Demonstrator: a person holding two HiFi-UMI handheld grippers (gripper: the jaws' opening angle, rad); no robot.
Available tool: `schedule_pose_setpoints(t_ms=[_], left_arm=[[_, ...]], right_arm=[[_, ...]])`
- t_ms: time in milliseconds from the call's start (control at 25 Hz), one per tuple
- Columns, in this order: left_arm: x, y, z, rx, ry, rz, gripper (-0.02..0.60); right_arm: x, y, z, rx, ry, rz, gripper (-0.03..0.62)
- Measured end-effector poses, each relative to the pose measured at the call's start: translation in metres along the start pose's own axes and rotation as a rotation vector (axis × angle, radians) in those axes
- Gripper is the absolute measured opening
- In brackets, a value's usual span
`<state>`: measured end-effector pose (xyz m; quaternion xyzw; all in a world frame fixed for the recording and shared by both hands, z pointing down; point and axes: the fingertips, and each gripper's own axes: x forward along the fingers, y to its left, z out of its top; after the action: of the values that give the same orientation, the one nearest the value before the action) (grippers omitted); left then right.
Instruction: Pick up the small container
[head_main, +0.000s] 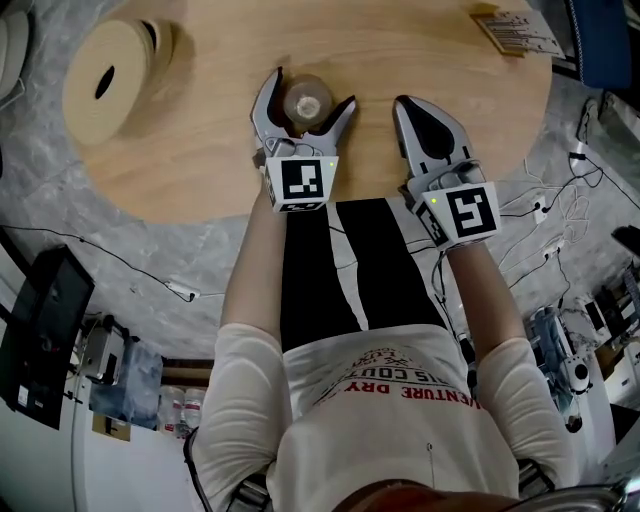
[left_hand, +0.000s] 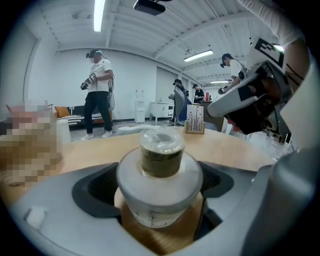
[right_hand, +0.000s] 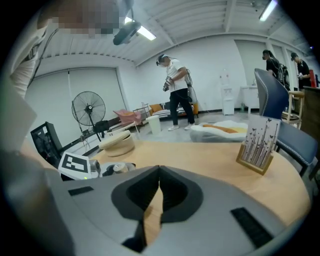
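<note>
At the far left of the round wooden worktop (head_main: 200, 150) lies a flat cream disc (head_main: 115, 75) with a dark hole at its centre. To its right, near the worktop's edge closest to the person, the left gripper (head_main: 312, 90) points away from the person with its fingers (left_hand: 55, 200) spread wide. The small container (head_main: 306, 97) stands upright on the worktop between them. It is a clear pot with dark olive contents and a broad white collar. In the left gripper view a gap shows on each side of it, so neither finger presses on it. Further right, apart from the container, the right gripper (head_main: 404, 102) reaches over the worktop. Its fingers are brought fully together with nothing between them. At the worktop's far right edge stands a wooden card stand (head_main: 515, 30) holding printed cards.
</note>
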<state>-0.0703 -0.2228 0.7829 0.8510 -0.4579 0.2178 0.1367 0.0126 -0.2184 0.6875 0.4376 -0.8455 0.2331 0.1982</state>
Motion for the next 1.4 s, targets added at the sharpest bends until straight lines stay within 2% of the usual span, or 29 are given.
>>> schedule_pose_setpoints(t_ms=[120,240,280,480,680,840,1040,1280,1400], left_arm=[[-0.001,0.003,0.0,0.0,0.003,0.012,0.47],[-0.001,0.006,0.0,0.017,0.014,0.035,0.39],[0.0,0.005,0.0,0.023,0.014,0.035,0.342],[0.002,0.005,-0.003,0.011,0.014,0.035,0.341],[-0.016,0.002,0.027,0.055,0.004,-0.001,0.342],[-0.04,-0.006,0.074,0.084,-0.023,-0.036,0.342],[-0.088,-0.012,0.14,0.082,-0.064,-0.039,0.342],[-0.15,-0.016,0.222,0.134,-0.124,-0.014,0.342],[-0.184,-0.024,0.265,0.118,-0.158,0.008,0.342]], right_arm=[[0.002,-0.005,-0.004,0.013,0.0,-0.014,0.008],[0.003,-0.009,-0.011,0.022,0.008,-0.021,0.008],[0.003,-0.01,-0.014,0.028,0.01,-0.024,0.008],[-0.001,-0.013,-0.021,0.038,0.025,-0.03,0.008],[-0.013,-0.008,-0.005,0.035,0.008,-0.039,0.008],[-0.025,0.004,0.029,0.039,-0.04,-0.045,0.008],[-0.052,0.03,0.086,0.019,-0.113,-0.026,0.008],[-0.099,0.056,0.151,-0.037,-0.172,0.012,0.008],[-0.13,0.065,0.178,-0.072,-0.194,0.024,0.008]])
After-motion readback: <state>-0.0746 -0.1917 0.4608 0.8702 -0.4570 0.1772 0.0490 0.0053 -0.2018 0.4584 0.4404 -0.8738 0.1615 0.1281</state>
